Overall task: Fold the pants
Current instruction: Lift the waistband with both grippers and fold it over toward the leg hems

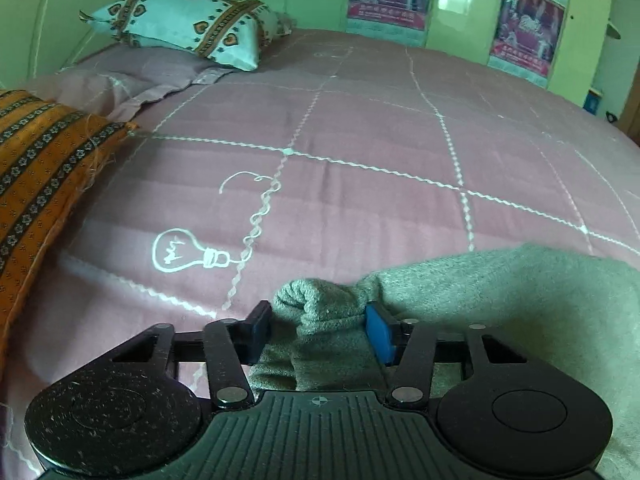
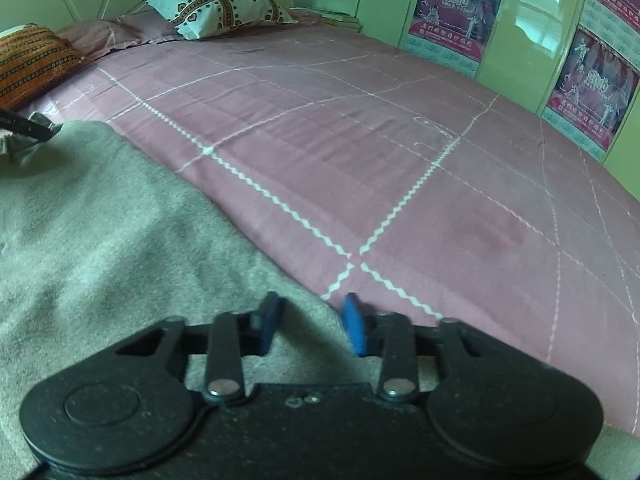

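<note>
The grey fleece pants [image 1: 500,300] lie on the pink bedspread [image 1: 360,184]. In the left wrist view my left gripper [image 1: 320,330] has a bunched ribbed end of the pants between its blue pads and is shut on it. In the right wrist view the pants [image 2: 100,240] spread over the lower left of the bed. My right gripper [image 2: 312,326] sits over the pants' far edge with its blue pads apart and cloth lying between them, not pinched. The left gripper's tip [image 2: 24,126] shows at the far left edge.
A white patterned pillow [image 1: 188,28] and an orange patterned pillow [image 1: 44,168] lie at the head of the bed. Green cupboard doors with posters [image 2: 456,4] stand along the far side. A stack of books [image 2: 340,20] sits in the corner.
</note>
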`<state>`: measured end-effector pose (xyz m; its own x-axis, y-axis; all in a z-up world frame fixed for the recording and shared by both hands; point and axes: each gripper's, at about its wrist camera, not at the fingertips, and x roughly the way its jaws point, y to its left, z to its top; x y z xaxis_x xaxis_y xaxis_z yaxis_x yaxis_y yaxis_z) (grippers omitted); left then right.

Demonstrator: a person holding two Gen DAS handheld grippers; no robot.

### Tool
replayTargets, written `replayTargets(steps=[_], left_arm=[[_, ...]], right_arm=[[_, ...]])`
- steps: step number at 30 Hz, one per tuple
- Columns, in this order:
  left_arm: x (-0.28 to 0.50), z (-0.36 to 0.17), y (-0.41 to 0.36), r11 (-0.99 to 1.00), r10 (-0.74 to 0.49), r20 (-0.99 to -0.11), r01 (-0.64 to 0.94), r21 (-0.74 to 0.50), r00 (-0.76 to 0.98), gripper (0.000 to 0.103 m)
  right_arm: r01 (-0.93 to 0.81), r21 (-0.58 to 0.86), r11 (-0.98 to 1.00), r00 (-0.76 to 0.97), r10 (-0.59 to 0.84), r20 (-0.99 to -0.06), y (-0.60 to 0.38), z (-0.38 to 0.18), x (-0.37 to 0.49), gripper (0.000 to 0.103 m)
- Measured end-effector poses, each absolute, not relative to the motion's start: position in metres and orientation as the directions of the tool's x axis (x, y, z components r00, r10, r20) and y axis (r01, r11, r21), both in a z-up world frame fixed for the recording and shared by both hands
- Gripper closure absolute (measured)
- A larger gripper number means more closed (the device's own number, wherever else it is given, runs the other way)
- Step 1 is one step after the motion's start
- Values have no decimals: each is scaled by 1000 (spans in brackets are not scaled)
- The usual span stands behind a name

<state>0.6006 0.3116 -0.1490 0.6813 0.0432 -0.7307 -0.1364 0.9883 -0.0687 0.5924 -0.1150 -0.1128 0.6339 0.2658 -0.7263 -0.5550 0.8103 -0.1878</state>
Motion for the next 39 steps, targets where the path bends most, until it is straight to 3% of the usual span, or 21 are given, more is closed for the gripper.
replayTargets(steps=[3,9,17,22,24,25,28,30,39], left_arm=[[594,-143,318,984,8,-710,-131,-118,704,75],[553,-109,331,981,-48,-612,-78,-177,789,79],[438,-81,337,962,-138,-473,5,-272,870,83],[367,-100,326,977,-28,-555,-94,-190,832,82],[344,-110,328,964,17,-603,-173,-202,797,81],[332,-113,329,951,24,-616,-208,-228,788,81],[304,-112,327,907,-6,-595,-246,-342,804,73],[298,-108,322,882,-26,-567,-248,-401,823,61],[335,-134,308,820,-111,-615,-278,-501,781,60]], right_arm=[[-547,-204,812,641,250,-726,-110,-112,589,103],[-530,-172,830,677,293,-675,-120,-73,562,103],[-554,-278,785,748,324,-579,-134,-26,443,103],[-567,-358,742,761,305,-573,-140,-47,354,103],[-541,-410,735,782,261,-566,-138,-60,323,89],[-527,-404,747,789,254,-560,-139,-63,310,90],[-477,-303,825,788,249,-563,-144,-61,288,85],[-417,-204,886,793,245,-558,-150,-55,285,83],[-198,134,971,777,239,-583,-177,-64,314,84]])
